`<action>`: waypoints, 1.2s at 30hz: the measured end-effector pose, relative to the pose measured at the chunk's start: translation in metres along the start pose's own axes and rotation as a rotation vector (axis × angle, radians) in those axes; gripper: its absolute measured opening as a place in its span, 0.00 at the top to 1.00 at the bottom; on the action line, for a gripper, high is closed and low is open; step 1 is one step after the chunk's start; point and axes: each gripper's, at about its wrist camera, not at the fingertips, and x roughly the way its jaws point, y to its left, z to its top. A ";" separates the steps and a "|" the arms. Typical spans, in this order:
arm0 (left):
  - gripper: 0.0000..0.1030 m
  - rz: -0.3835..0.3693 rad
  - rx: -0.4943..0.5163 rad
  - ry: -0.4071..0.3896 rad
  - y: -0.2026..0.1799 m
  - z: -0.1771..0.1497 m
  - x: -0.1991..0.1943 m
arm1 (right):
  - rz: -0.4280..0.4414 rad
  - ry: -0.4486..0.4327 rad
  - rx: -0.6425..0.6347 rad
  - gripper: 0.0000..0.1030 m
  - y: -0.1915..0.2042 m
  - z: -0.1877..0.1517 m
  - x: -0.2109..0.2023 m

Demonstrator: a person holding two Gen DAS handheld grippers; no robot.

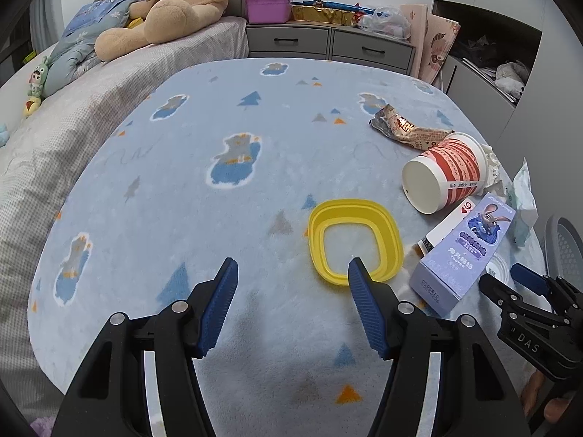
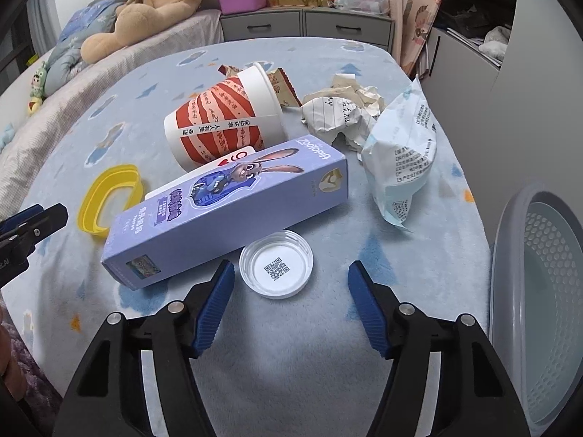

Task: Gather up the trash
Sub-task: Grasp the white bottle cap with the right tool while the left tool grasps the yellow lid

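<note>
Trash lies on a blue blanket-covered table (image 1: 218,127). A yellow ring lid (image 1: 355,242) lies just ahead of my left gripper (image 1: 291,267), which is open and empty; its right fingertip overlaps the ring's near edge in the picture. A red-striped paper cup (image 2: 222,122) lies on its side behind a purple carton (image 2: 226,211). A clear round lid (image 2: 276,264) sits just ahead of my right gripper (image 2: 289,269), open, near its left finger. Crumpled paper (image 2: 342,109), a pale blue wrapper (image 2: 402,156) and a snack wrapper (image 1: 404,127) lie further back.
A grey perforated basket (image 2: 543,306) stands at the table's right edge. A playing card (image 2: 233,158) pokes out under the carton. Behind are a bed with a teddy bear (image 1: 171,11), grey drawers (image 1: 328,42) and a purple tub (image 1: 267,7).
</note>
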 end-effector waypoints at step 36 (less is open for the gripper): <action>0.41 -0.067 0.036 0.064 -0.032 -0.002 0.020 | 0.056 -0.014 0.088 0.62 -0.040 -0.025 -0.034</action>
